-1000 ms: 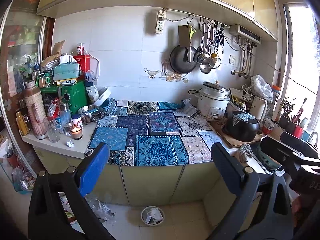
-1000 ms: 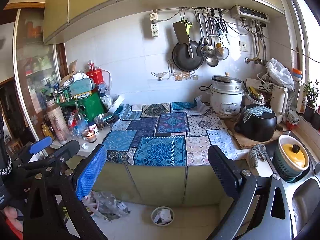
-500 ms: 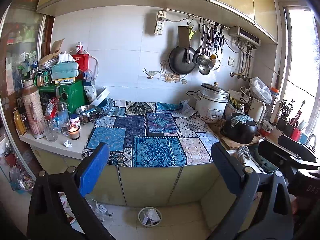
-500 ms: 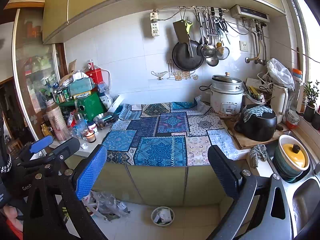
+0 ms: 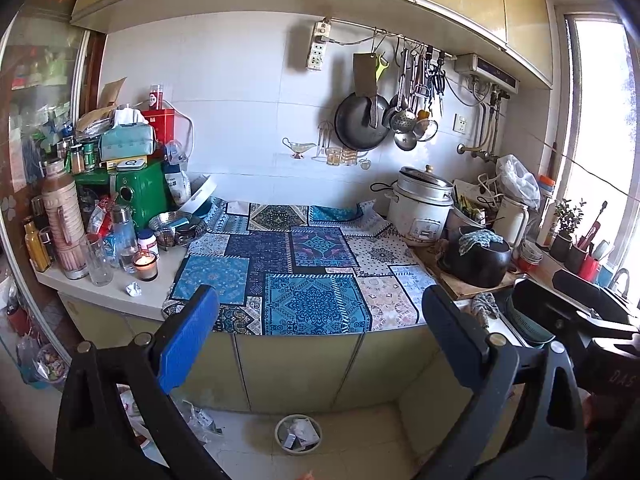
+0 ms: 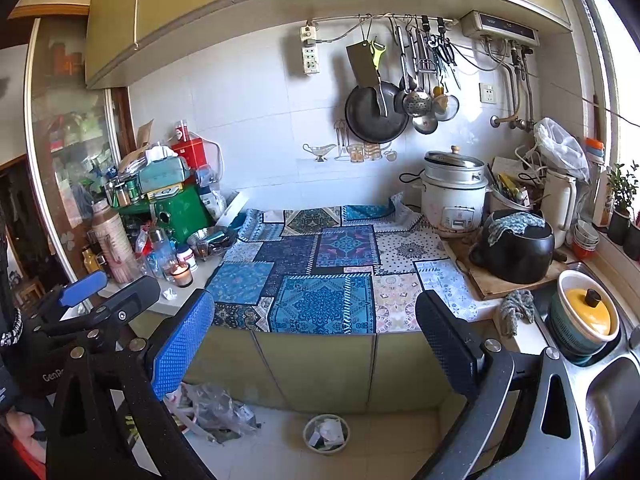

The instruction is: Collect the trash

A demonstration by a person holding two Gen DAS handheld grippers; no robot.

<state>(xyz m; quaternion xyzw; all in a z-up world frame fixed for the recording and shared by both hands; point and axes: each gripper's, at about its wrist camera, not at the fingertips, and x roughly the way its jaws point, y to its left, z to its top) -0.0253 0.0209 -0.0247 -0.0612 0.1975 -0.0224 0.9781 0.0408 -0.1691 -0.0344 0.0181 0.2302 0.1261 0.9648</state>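
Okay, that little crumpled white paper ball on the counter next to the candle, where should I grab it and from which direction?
Pinch the crumpled paper ball across its middle, coming down from above and the counter's front edge. It is a small loose wad lying on bare countertop, so any width fits. The lit candle and drinking glass stand just behind it, so avoid reaching over those. The left gripper looks better placed.

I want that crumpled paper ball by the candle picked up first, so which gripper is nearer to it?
Left, likely. The left gripper hangs in front of the counter near the paper ball; the right gripper is farther toward the sink side.
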